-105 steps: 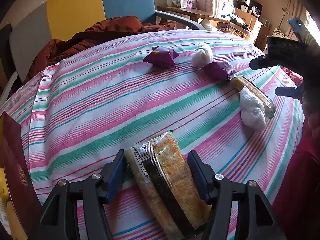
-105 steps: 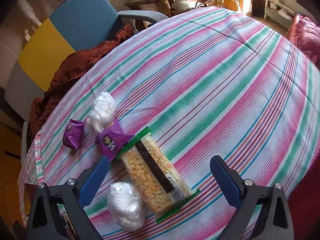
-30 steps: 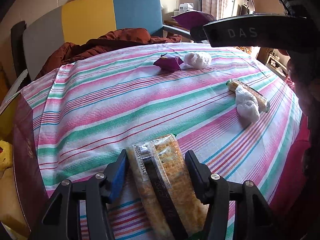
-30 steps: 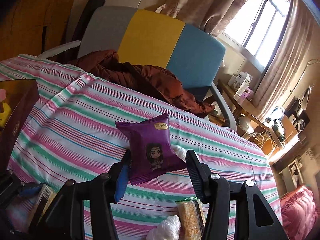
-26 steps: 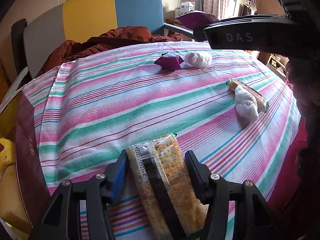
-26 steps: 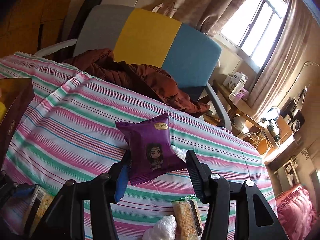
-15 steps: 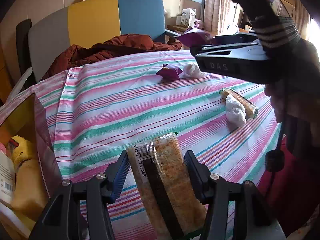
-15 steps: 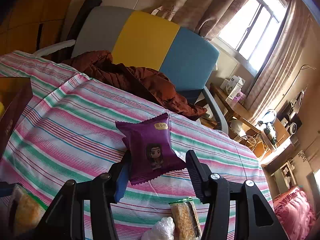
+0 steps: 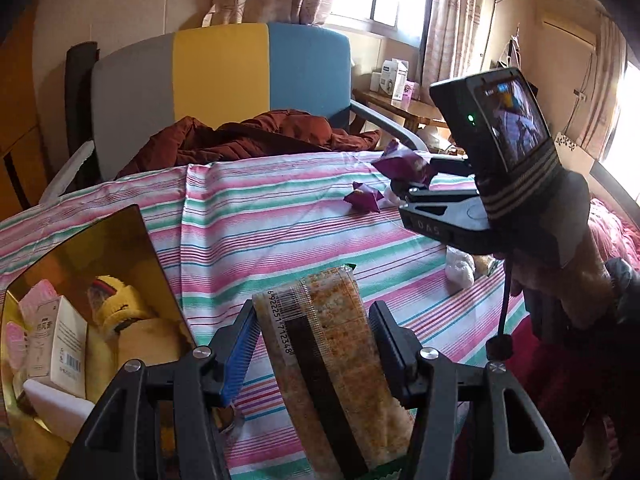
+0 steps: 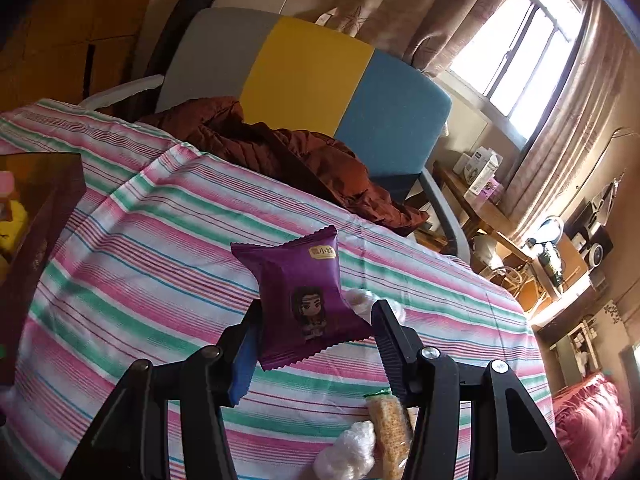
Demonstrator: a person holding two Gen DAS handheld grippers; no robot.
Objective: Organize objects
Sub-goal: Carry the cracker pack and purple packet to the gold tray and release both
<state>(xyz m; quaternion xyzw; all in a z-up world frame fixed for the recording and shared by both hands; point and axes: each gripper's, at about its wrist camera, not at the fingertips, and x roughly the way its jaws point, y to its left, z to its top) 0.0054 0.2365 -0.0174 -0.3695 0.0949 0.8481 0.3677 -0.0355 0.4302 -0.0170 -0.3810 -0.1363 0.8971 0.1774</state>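
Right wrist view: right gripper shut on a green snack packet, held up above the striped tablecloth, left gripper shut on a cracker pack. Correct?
Not quite: the snack packet in the right gripper is purple, not green, as the right wrist view shows. The rest holds: it is held up above the striped tablecloth, and the left gripper is shut on a cracker pack.

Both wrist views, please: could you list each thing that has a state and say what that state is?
Left gripper: shut on the cracker pack, held above the table.
Cracker pack: sealed, clamped between the fingers.
Right gripper: shut on the purple snack packet.
Purple snack packet: sealed, held upright, off the table.
Box: open, with items inside.
Second purple packet: lying on the striped tablecloth.
Second cracker pack: lying on the cloth beside a white wrapped bundle.
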